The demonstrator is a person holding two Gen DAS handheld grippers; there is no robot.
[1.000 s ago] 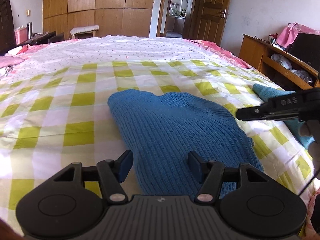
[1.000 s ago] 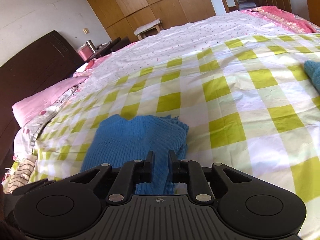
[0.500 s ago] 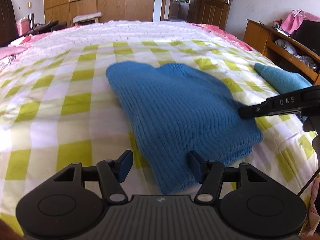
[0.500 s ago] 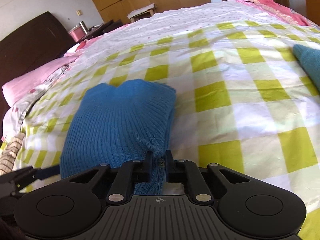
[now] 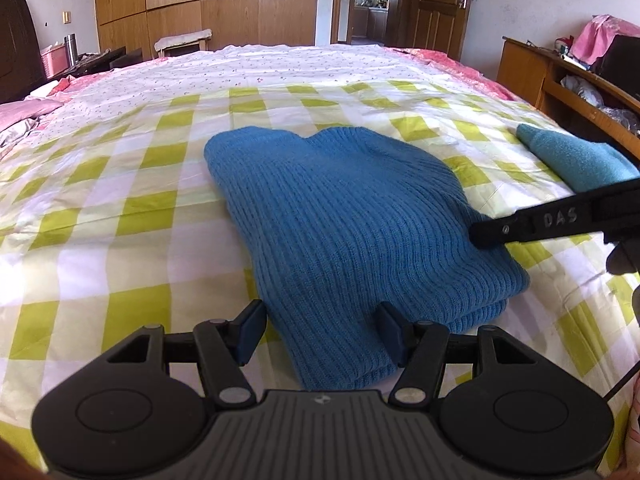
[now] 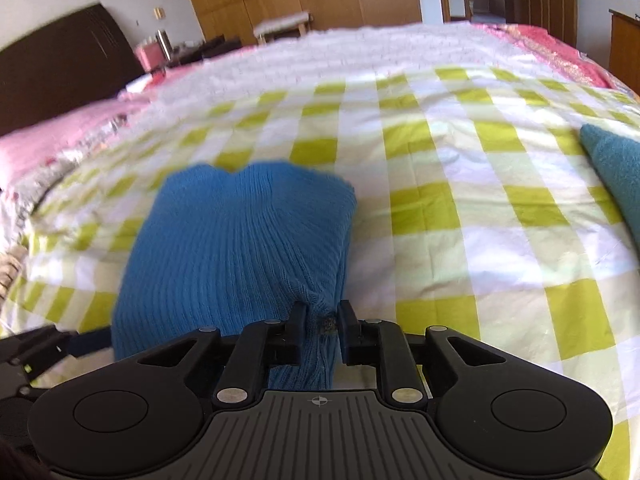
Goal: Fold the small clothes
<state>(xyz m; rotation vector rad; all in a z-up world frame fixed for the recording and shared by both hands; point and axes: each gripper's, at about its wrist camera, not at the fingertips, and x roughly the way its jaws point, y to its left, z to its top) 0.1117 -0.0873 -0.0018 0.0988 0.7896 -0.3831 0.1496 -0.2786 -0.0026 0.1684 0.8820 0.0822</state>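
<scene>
A folded blue ribbed knit garment [image 5: 352, 220] lies on the green-and-white checked bedspread [image 5: 132, 216]; it also shows in the right wrist view [image 6: 240, 240]. My left gripper [image 5: 320, 330] is open, its fingers astride the garment's near edge. My right gripper [image 6: 323, 334] is nearly shut, its jaws pinching the garment's near right edge. The right gripper's black finger [image 5: 540, 224] reaches in from the right over the garment. The left gripper's fingers [image 6: 52, 346] show at the lower left of the right wrist view.
A second, teal folded cloth [image 5: 576, 160] lies on the bed to the right, also in the right wrist view [image 6: 616, 172]. A wooden shelf unit [image 5: 560, 76] stands beyond the bed's right edge. Pink pillows [image 6: 60, 136] and a dark headboard [image 6: 64, 64] are at left. Wardrobes [image 5: 200, 4] line the far wall.
Both grippers have drawn back toward the bed's near edge. The right gripper has closed on the garment's right edge. The garment now lies nearer in both views.
</scene>
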